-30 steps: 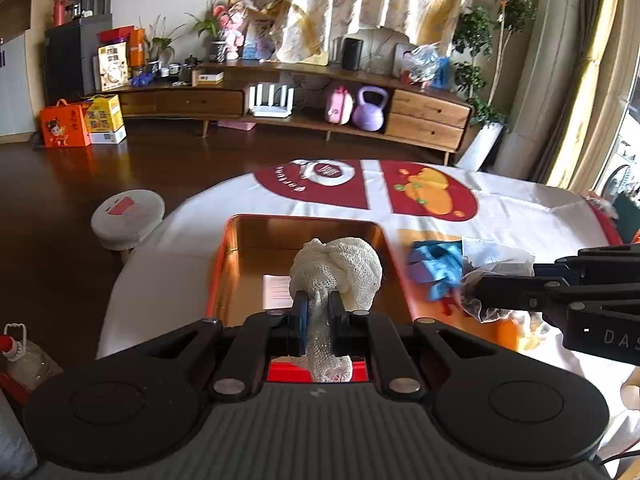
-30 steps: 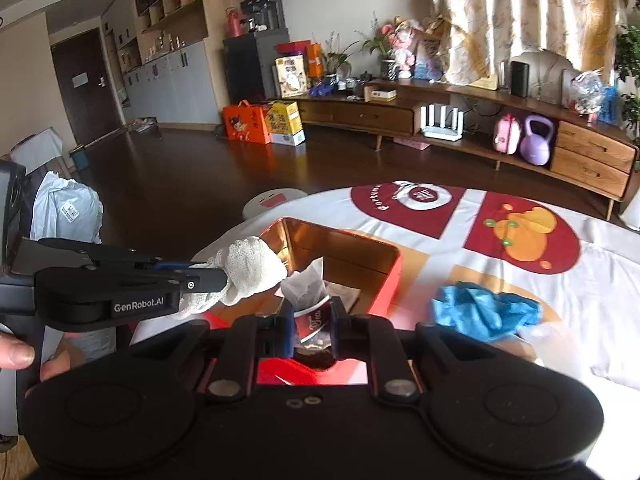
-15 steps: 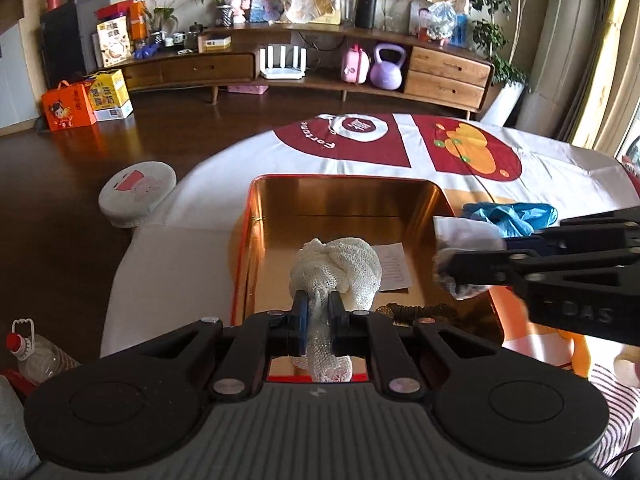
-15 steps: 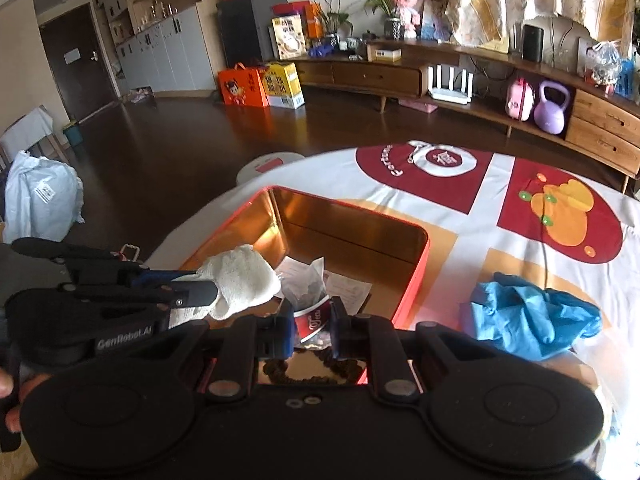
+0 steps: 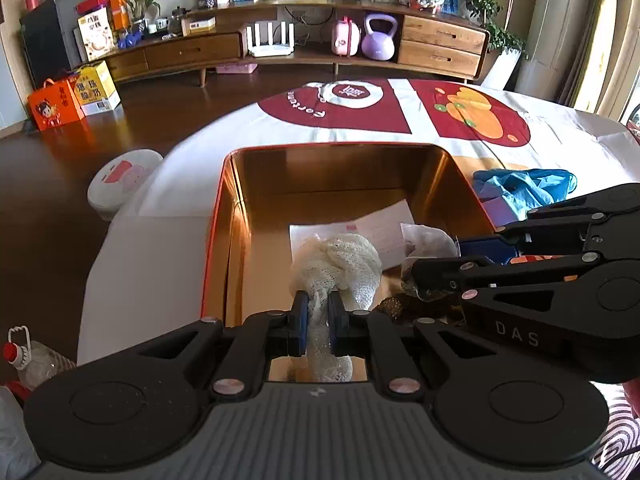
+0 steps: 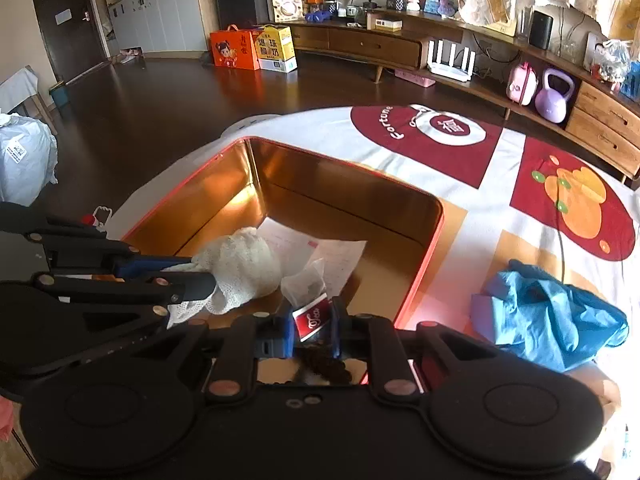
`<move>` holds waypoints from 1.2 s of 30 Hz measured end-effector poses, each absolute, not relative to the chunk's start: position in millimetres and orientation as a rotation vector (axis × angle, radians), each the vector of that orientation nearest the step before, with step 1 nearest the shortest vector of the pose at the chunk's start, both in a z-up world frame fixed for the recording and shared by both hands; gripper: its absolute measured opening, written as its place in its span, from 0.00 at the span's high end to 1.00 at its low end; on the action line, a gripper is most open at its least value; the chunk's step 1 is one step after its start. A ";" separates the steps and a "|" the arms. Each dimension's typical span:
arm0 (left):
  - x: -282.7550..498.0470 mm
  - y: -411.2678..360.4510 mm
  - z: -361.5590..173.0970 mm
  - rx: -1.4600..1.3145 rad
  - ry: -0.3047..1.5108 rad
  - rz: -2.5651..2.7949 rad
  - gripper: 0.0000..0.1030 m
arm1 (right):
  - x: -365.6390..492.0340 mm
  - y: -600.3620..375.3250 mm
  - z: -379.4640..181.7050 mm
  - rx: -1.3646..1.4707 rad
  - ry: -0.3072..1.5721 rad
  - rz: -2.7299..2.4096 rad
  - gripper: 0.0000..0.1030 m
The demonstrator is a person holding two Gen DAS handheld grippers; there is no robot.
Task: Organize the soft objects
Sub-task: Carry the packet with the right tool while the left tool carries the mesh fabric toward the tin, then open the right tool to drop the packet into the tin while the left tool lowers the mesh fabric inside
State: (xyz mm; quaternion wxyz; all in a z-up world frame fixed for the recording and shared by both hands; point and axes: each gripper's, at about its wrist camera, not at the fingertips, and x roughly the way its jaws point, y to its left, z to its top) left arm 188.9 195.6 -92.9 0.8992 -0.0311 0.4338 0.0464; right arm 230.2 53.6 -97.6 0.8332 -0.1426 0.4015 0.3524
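My left gripper (image 5: 318,312) is shut on a white knitted cloth bundle (image 5: 340,264) and holds it low inside the open copper-lined tin box (image 5: 340,168), over a sheet of paper (image 5: 380,228) on the box floor. My right gripper (image 6: 312,328) is shut on a clear plastic packet with a red label (image 6: 310,304), also inside the box (image 6: 348,196), just right of the cloth (image 6: 240,268). A dark brown beaded object (image 6: 324,364) lies on the box floor under the right gripper. Blue gloves (image 6: 548,312) lie on the tablecloth right of the box.
The round table carries a white cloth with red and orange prints (image 5: 360,108). A white round stool (image 5: 120,180) stands left of the table and a plastic bottle (image 5: 28,360) sits low at the left. A long wooden sideboard (image 5: 280,44) lines the far wall.
Both grippers have come down and forward with their loads, from above the box's near edge to inside the box. The box now fills more of each view.
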 end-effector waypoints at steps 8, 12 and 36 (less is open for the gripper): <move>190.6 199.1 -100.2 -0.101 0.923 0.093 0.90 | 228.4 55.3 -99.8 -0.310 0.855 0.743 0.79; 190.3 200.2 -100.8 -0.105 0.926 0.094 0.90 | 228.2 55.3 -98.2 -0.312 0.853 0.734 0.77; 177.9 197.4 -91.8 -0.135 0.927 0.113 0.88 | 209.3 40.7 -75.7 -0.307 0.804 0.741 0.51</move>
